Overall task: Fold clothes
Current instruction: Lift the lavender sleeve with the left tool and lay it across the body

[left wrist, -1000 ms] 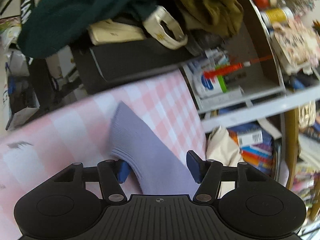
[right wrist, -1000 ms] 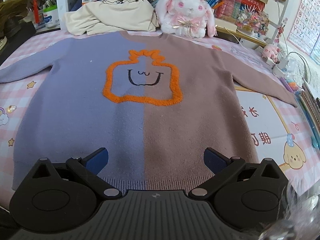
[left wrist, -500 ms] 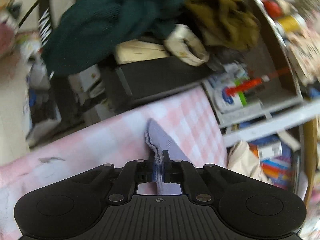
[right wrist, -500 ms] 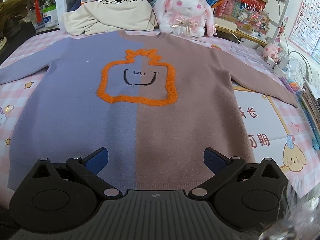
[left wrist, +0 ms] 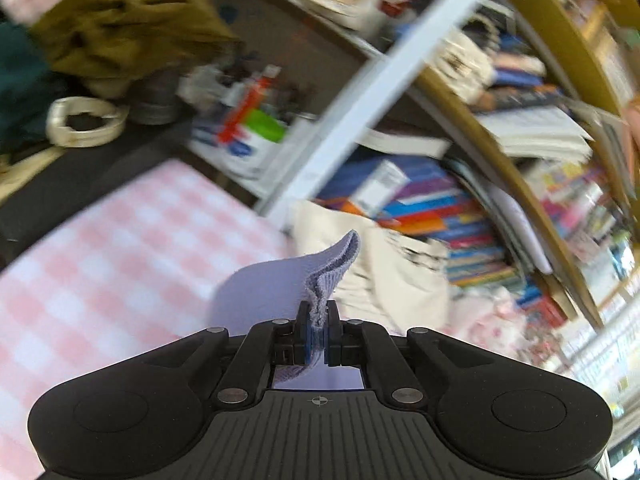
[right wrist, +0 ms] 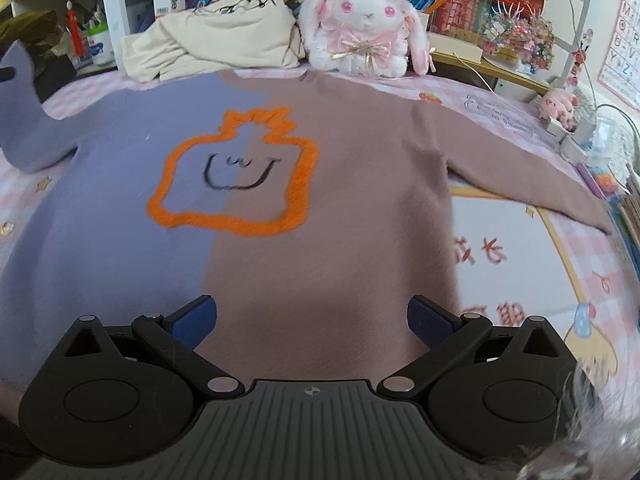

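The sweater (right wrist: 280, 208) lies flat across the frame's centre on the pink sheet (right wrist: 560, 264); its lilac cuff (left wrist: 320, 280) is pinched in the left gripper (left wrist: 318, 336), seemingly lifted; the right gripper (right wrist: 312, 320) gapes wide above the hem.

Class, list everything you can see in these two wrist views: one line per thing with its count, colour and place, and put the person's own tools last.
sweater: one, half lilac, half brown, orange smiling outline on chest; spread on the bed.
lilac sleeve: one; lifted off the bed, cuff pinched.
brown sleeve: one; flat, stretched out to the right.
bedsheet: one, pink and white check with cartoon prints.
plush rabbit: one, white and pink; behind the collar.
cream garment: one; heaped beside the rabbit.
olive garment: one; piled up, top left.
bookshelves: rows of many-coloured books behind the bed.
left gripper: black, shut on the cuff.
right gripper: black, open above the hem.
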Tool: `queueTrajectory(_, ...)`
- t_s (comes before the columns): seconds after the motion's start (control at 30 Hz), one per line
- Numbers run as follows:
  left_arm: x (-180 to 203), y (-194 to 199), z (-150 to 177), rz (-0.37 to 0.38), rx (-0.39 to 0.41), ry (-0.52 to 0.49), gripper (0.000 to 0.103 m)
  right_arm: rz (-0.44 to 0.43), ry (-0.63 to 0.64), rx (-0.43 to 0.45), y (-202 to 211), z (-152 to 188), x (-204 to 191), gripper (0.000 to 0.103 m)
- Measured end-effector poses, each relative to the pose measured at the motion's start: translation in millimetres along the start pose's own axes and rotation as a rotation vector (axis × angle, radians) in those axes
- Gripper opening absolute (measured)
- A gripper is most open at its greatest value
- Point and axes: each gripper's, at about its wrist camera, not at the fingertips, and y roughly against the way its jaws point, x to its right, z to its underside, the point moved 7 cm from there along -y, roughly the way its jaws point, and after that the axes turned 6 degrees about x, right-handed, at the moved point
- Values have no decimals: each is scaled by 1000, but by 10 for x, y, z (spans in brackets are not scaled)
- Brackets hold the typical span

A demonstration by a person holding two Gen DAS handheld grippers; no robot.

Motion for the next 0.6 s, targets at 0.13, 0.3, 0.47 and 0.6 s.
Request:
queueTrajectory(0.13, 510, -126, 168, 38, -14, -31, 4, -45, 14, 2, -38, -62, 247, 103)
queueTrajectory(0.3, 1123, -286, 436, 82, -34, -63, 4, -96, 31, 15, -92, -126, 567, 103)
queueTrajectory(0.47, 1604, -484, 716, 78, -60, -119, 4, -166, 8, -1, -179, -123, 866, 103)
queueTrajectory(0.6, 1799, -662, 931, 57, -86, -114, 4, -208, 24, -11, -226, -89, 997, 103)
